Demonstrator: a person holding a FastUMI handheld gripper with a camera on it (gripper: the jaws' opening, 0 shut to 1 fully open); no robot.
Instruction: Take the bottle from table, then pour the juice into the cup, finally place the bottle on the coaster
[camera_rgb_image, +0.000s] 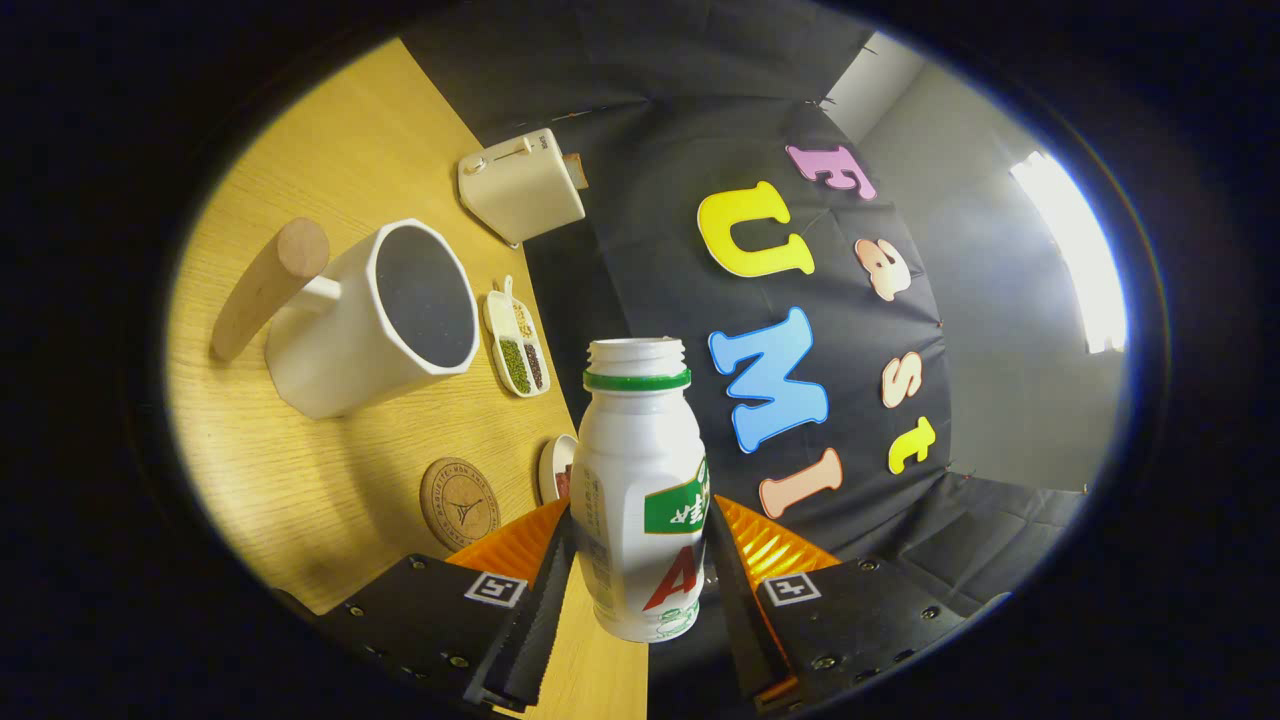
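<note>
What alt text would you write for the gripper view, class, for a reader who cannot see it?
The tongs grip an open white bottle between both fingers, held above the wooden table. Beyond the bottle stand a white cup with a wooden handle, a round coaster, a small sectioned dish and a cream toaster.

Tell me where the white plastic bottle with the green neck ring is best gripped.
Grip the white plastic bottle with the green neck ring across its straight lower body, from the sides, as the tongs do now. Both fingers press there; the walls look flat and parallel, while the shoulder narrows toward the open mouth.
</note>
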